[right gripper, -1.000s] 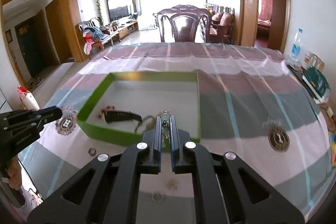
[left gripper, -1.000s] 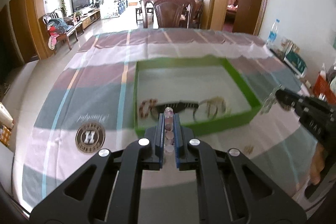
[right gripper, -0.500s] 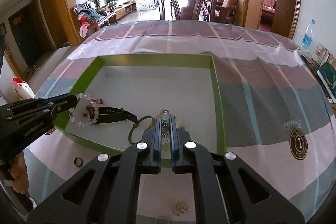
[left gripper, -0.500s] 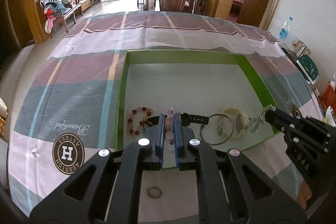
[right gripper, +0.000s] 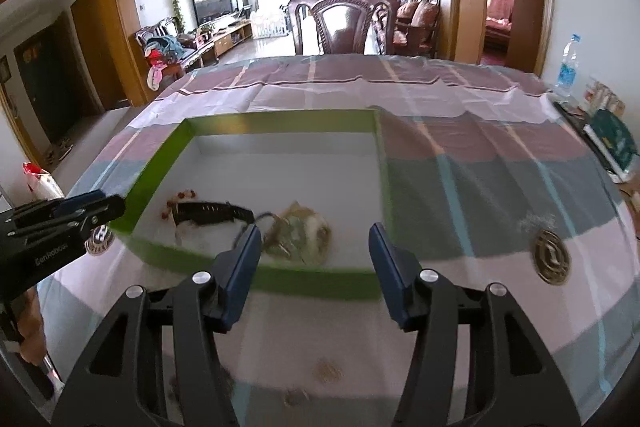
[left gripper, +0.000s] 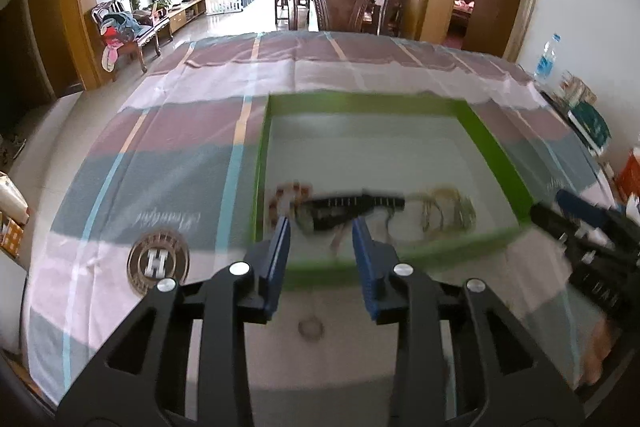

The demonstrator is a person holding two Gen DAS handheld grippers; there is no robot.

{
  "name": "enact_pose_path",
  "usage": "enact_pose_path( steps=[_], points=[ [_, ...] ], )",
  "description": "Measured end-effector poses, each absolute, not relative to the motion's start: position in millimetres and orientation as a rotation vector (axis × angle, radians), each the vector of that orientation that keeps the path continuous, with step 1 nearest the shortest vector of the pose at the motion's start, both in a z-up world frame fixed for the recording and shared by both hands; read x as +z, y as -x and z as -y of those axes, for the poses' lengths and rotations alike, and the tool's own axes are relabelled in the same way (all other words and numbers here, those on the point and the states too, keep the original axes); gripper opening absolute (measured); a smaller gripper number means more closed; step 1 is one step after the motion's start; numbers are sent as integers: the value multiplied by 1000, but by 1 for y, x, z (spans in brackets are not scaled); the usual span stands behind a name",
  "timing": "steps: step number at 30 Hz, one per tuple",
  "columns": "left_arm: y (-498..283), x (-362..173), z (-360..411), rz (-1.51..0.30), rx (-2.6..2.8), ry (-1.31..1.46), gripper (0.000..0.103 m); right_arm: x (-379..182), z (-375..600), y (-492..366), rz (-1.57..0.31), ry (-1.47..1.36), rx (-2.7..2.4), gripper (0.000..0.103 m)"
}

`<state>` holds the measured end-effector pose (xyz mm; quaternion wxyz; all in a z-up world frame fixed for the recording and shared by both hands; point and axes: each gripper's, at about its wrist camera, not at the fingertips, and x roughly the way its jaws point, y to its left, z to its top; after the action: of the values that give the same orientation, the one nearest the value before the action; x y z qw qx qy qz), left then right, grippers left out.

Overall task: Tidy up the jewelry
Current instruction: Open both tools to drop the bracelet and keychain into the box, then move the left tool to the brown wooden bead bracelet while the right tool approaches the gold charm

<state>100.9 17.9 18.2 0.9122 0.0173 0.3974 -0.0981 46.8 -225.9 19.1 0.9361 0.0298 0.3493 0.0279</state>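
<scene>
both grippers just let go – left gripper and right gripper jaws spreading apart, nothing between. pink beads, maybe that blur, now inside green box with black watch. ring still outside.

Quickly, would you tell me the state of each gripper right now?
Left gripper: jaws opening, nothing held between them.
Right gripper: jaws opening, nothing held between them.

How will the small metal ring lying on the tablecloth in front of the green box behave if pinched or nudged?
The small metal ring lies flat on the striped tablecloth: probably rigid and light. It is thin and low, so the pads may slip over it. If tipped on edge, it could roll.
</scene>
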Motion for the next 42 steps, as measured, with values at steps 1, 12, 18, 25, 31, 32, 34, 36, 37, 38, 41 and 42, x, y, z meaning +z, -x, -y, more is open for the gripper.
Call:
enact_pose_path(
  steps=[1,12,18,25,31,32,34,36,37,38,41,42],
  points=[
    [-90,12,-18,-832,-213,-39,32,18,230,-39,-709,-61,52,55],
    [-40,-58,7,-1000,-309,-122,32,-43,271,-12,-894,-166,-11,29],
    [-26,-64,14,-1011,-345,-139,42,-49,255,-8,-904,-146,44,29],
    [-22,-74,21,-1046,-370,-141,42,-57,236,-13,-931,-122,85,29],
    [-23,-76,21,-1044,-364,-150,42,-62,232,-16,-948,-112,91,29],
    [-25,-76,20,-1042,-347,-153,42,-62,231,-17,-948,-111,91,29],
    [-28,-76,15,-1041,-318,-153,42,-62,231,-17,-950,-112,90,29],
    [-31,-76,9,-1039,-283,-148,42,-62,232,-17,-948,-111,86,29],
    [-32,-76,7,-1038,-269,-148,42,-63,232,-17,-950,-110,85,29],
    [-33,-76,4,-1036,-250,-148,42,-63,231,-17,-950,-109,84,29],
    [-35,-75,0,-1036,-234,-140,42,-63,231,-17,-951,-105,81,29],
    [-35,-75,-1,-1036,-231,-140,42,-63,231,-17,-950,-105,80,29]
  ],
)
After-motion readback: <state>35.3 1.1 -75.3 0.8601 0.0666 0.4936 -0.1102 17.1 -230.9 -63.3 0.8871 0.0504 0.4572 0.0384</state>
